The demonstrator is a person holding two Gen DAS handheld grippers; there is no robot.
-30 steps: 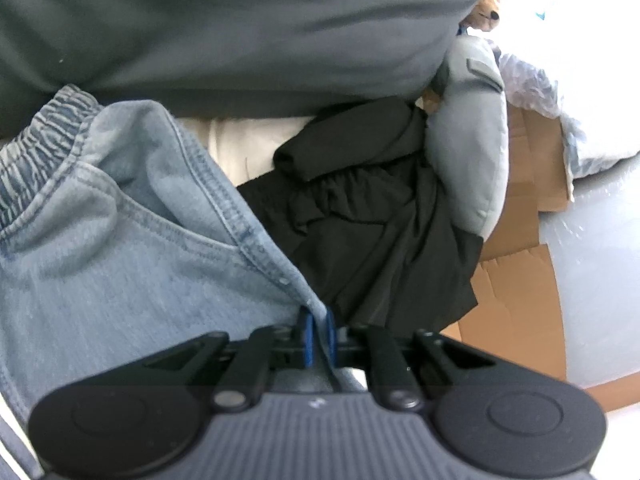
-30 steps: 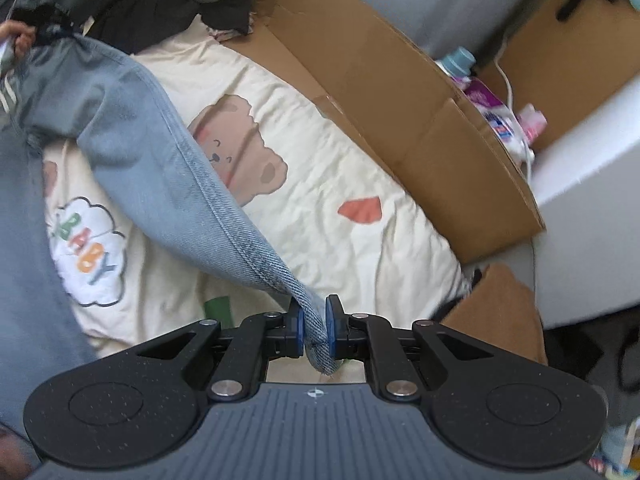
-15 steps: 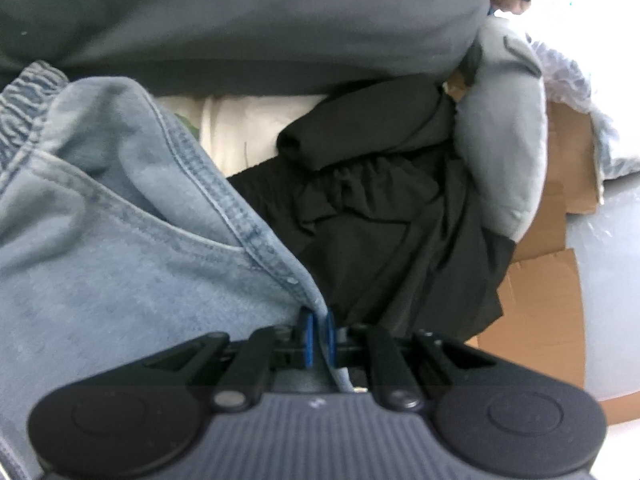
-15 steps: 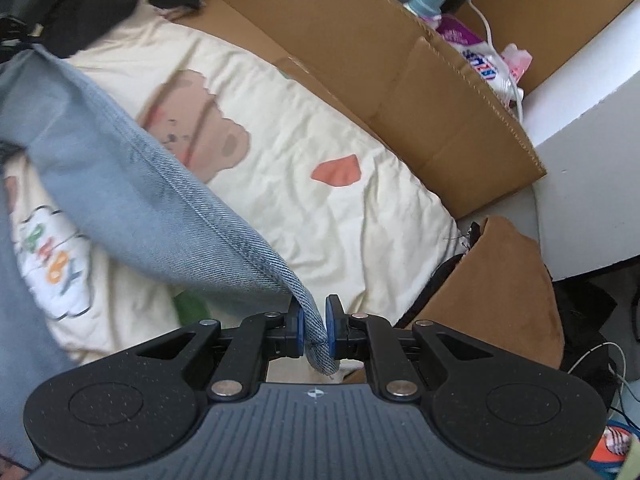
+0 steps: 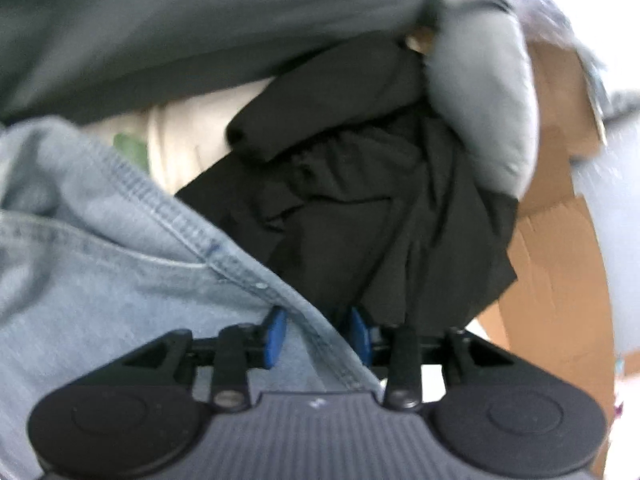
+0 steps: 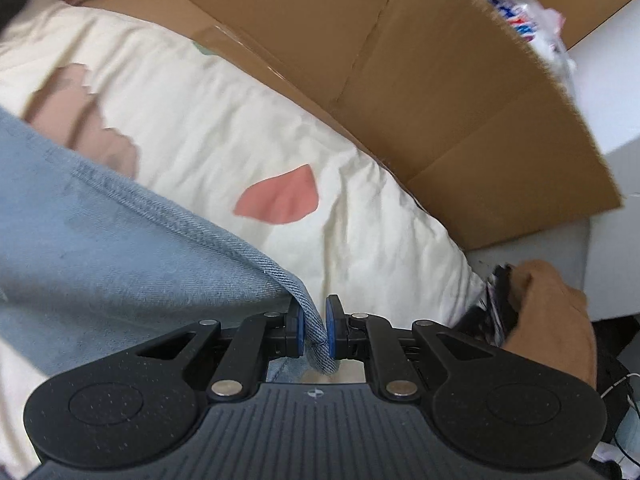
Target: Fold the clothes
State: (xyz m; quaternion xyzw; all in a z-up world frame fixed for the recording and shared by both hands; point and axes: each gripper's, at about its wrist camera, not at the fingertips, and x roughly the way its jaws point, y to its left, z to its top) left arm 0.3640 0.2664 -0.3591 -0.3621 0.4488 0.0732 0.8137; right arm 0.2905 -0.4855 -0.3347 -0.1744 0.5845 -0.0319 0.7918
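Light blue denim jeans point(image 5: 100, 264) fill the lower left of the left wrist view, seam edge running diagonally. My left gripper point(image 5: 316, 334) has its blue pads apart, and the jeans' edge lies loose between them. In the right wrist view a jeans leg point(image 6: 120, 248) drapes over a cream quilt point(image 6: 240, 128). My right gripper point(image 6: 314, 330) has its pads slightly apart around the hem, which still hangs between them.
A heap of black clothes point(image 5: 380, 208) and a grey cushion point(image 5: 484, 104) lie beyond the left gripper, under a dark grey cover point(image 5: 200, 20). Flattened cardboard point(image 6: 420, 80) borders the quilt. A brown garment point(image 6: 552, 320) sits at the right.
Both grippers have opened: the left pads have spread wide, the right ones slightly. The jeans lie lower on the quilt and both cameras have moved closer to the bed.
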